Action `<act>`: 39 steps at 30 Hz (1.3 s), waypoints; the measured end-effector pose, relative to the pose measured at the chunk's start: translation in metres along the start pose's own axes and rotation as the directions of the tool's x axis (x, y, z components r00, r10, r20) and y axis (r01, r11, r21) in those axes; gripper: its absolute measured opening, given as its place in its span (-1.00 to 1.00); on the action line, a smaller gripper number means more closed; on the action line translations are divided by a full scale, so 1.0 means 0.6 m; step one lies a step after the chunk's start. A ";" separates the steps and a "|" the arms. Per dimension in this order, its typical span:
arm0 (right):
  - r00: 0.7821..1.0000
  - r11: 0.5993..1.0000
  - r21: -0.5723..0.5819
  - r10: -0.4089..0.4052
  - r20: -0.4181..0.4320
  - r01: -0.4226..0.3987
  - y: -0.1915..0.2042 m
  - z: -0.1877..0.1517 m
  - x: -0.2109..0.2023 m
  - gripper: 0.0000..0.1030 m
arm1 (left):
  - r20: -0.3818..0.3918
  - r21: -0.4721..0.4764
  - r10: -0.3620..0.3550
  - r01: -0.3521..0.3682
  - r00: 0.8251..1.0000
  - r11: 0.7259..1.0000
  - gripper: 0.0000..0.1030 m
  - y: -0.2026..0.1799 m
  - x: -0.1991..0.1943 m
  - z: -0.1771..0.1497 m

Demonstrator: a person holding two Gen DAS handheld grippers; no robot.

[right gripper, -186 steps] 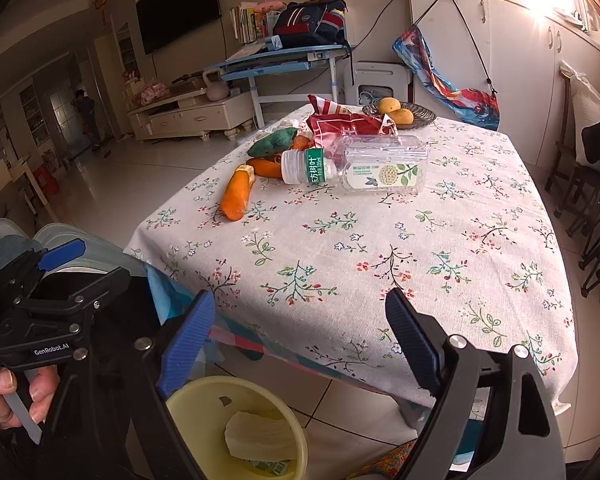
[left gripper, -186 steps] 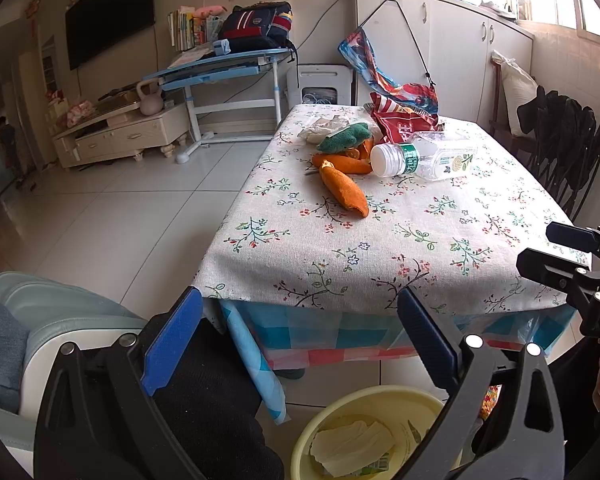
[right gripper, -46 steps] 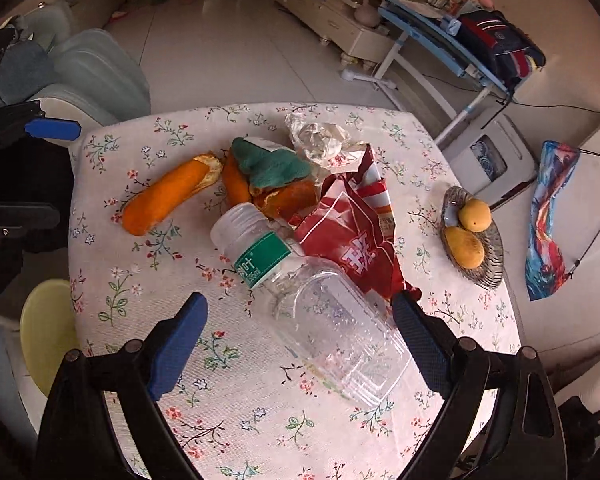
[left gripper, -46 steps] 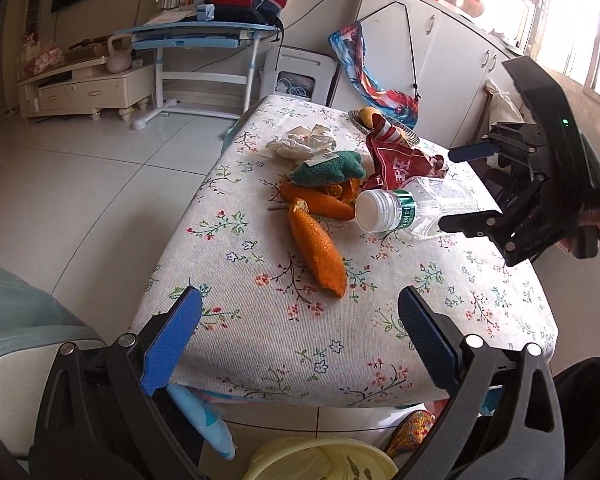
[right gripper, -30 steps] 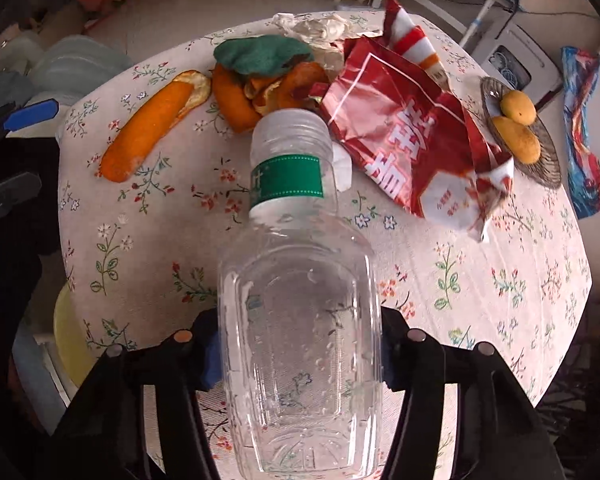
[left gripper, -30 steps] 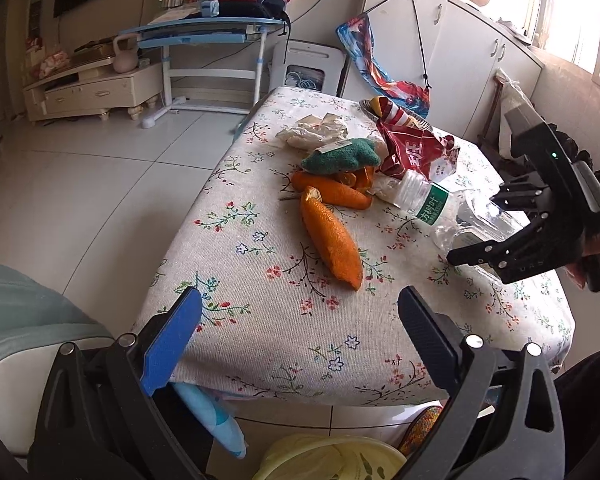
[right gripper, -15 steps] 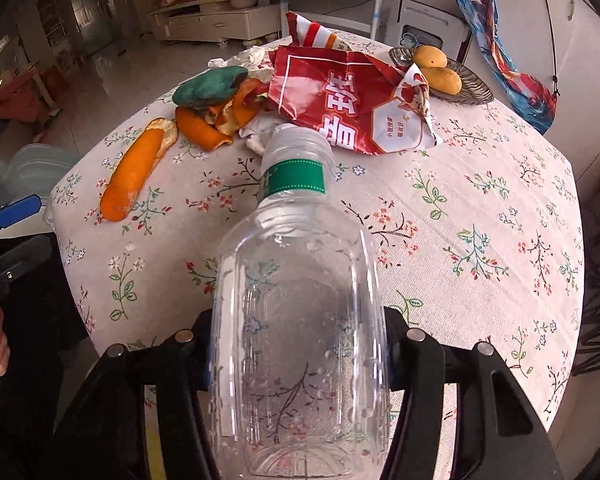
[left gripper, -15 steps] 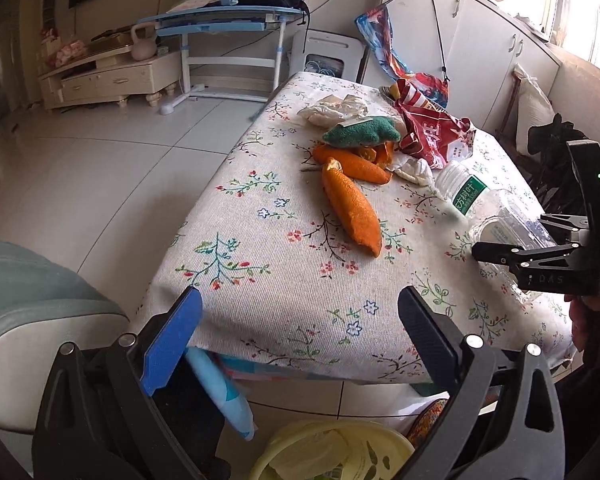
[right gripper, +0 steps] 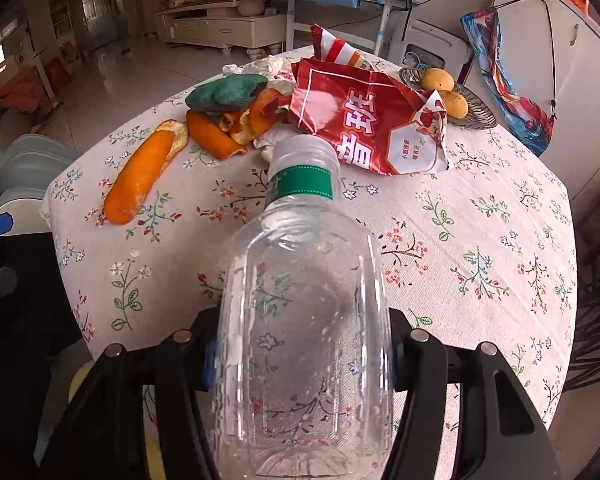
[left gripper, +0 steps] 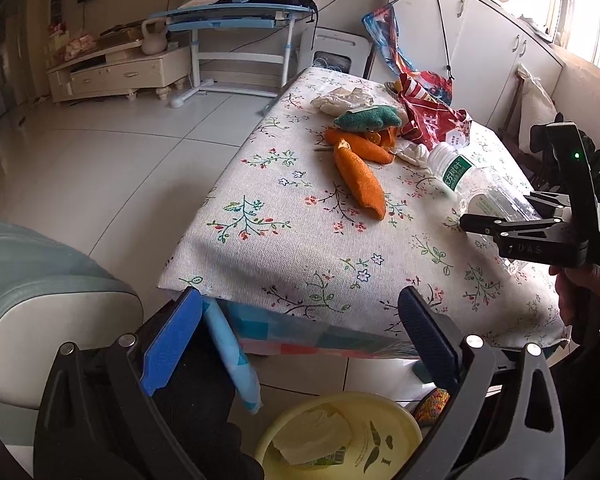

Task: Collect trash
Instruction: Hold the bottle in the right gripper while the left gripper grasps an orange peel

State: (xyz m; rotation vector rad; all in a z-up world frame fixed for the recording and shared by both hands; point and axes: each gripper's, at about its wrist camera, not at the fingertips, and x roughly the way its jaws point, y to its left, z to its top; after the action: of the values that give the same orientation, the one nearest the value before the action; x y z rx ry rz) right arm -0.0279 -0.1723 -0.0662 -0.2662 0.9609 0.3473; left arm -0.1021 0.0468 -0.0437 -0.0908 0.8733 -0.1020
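My right gripper (right gripper: 300, 354) is shut on an empty clear plastic bottle (right gripper: 300, 300) with a green label, held above the near part of the table; the bottle also shows in the left wrist view (left gripper: 480, 188). On the flowered tablecloth (left gripper: 300, 248) lie orange peels (left gripper: 360, 178), a green sponge-like lump (left gripper: 368, 118), crumpled tissue (left gripper: 344, 98) and a red snack bag (right gripper: 360, 120). My left gripper (left gripper: 300, 340) is open and empty, low in front of the table edge, above a yellow bin (left gripper: 340, 436) with trash in it.
A dish of yellow fruit (right gripper: 452, 100) sits at the table's far side. A pale armchair (left gripper: 40, 292) stands at left. A blue desk (left gripper: 236, 16) and white cabinets (left gripper: 480, 40) stand behind. Dark chairs (right gripper: 596, 300) are at right.
My right gripper closed on the bottle, lifted it off the table and drew it back toward the near edge. The left gripper stayed open and shifted slightly.
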 end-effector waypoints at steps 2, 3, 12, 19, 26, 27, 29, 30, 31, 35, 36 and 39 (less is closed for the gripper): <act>1.000 1.000 -0.012 -0.008 0.004 0.008 0.003 0.000 0.000 0.09 | 0.001 -0.001 0.002 -0.002 1.000 1.000 0.84 0.002 -0.001 0.001; 1.000 1.000 -0.016 -0.008 0.006 0.008 0.005 -0.001 -0.002 0.09 | 0.002 -0.003 0.002 -0.002 1.000 1.000 0.84 0.003 -0.002 0.001; 0.997 0.993 0.095 0.070 0.035 -0.073 -0.024 0.001 -0.016 0.08 | 0.000 -0.006 0.005 -0.005 1.000 1.000 0.84 0.004 0.001 0.003; 0.987 0.970 0.190 0.138 0.088 -0.152 -0.047 0.005 -0.031 0.08 | -0.008 0.000 0.010 -0.010 1.000 1.000 0.84 -0.002 0.005 0.004; 0.982 0.963 0.207 0.154 0.106 -0.173 -0.051 0.006 -0.034 0.08 | -0.010 0.006 0.017 -0.017 1.000 1.000 0.84 -0.004 0.005 0.002; 0.982 0.963 0.206 0.154 0.107 -0.173 -0.052 0.006 -0.034 0.08 | -0.010 0.005 0.017 -0.017 1.000 1.000 0.84 -0.004 0.005 0.002; 0.982 0.962 0.208 0.156 0.109 -0.176 -0.052 0.003 -0.035 0.08 | -0.010 0.005 0.018 -0.018 1.000 1.000 0.84 -0.004 0.004 0.001; 0.981 0.961 0.210 0.158 0.110 -0.178 -0.052 0.003 -0.036 0.08 | -0.010 0.005 0.019 -0.019 1.000 1.000 0.84 -0.005 0.005 0.002; 0.980 0.959 0.215 0.162 0.112 -0.183 -0.054 0.003 -0.036 0.08 | -0.009 0.006 0.019 -0.019 1.000 1.000 0.84 -0.004 0.005 0.002; 0.978 0.955 0.226 0.168 0.119 -0.192 -0.057 0.001 -0.039 0.08 | -0.010 0.005 0.019 -0.019 1.000 1.000 0.84 -0.004 0.005 0.002; 0.978 0.953 0.231 0.172 0.121 -0.197 -0.059 0.000 -0.040 0.08 | -0.010 0.003 0.018 -0.018 1.000 1.000 0.84 -0.004 0.005 0.002; 0.974 0.943 0.257 0.183 0.133 -0.212 -0.065 -0.002 -0.044 0.08 | -0.012 -0.006 0.012 -0.012 1.000 1.000 0.84 -0.001 0.006 0.005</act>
State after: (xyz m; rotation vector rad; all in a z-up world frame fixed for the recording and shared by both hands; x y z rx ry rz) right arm -0.0273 -0.2127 -0.0421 0.0992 0.9188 0.4058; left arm -0.0974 0.0457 -0.0446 -0.0907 0.8865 -0.0890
